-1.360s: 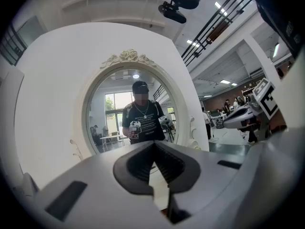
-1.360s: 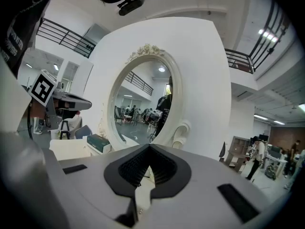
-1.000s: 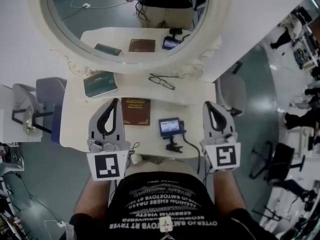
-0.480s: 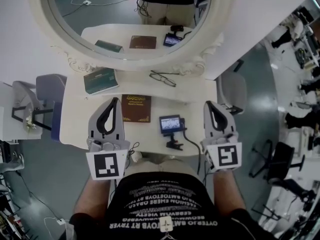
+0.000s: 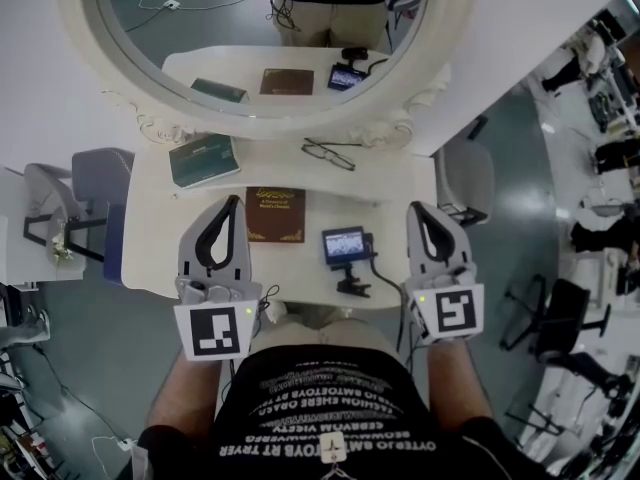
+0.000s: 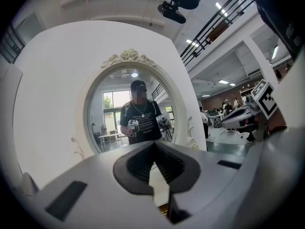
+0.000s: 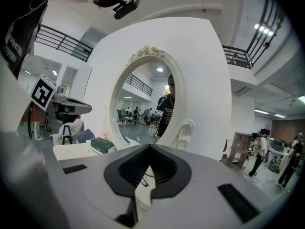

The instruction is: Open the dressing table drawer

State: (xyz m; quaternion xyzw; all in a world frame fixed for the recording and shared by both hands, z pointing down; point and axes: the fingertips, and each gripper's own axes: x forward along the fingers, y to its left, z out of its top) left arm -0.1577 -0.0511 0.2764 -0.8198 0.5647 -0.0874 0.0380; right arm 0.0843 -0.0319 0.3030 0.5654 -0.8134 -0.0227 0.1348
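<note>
White tabletop (image 5: 160, 248) lies beneath the fingers of left gripper (image 5: 232, 202) and right gripper (image 5: 414, 208). Both are pressed together and empty, seemingly poised before reaching the hidden drawer.

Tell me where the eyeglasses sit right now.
In the head view the eyeglasses lie on the dressing table, just below the mirror frame, right of the green book and beyond the brown book.

Smooth white-painted dressing table (image 5: 392, 204), glass mirror (image 5: 200, 28)
</note>
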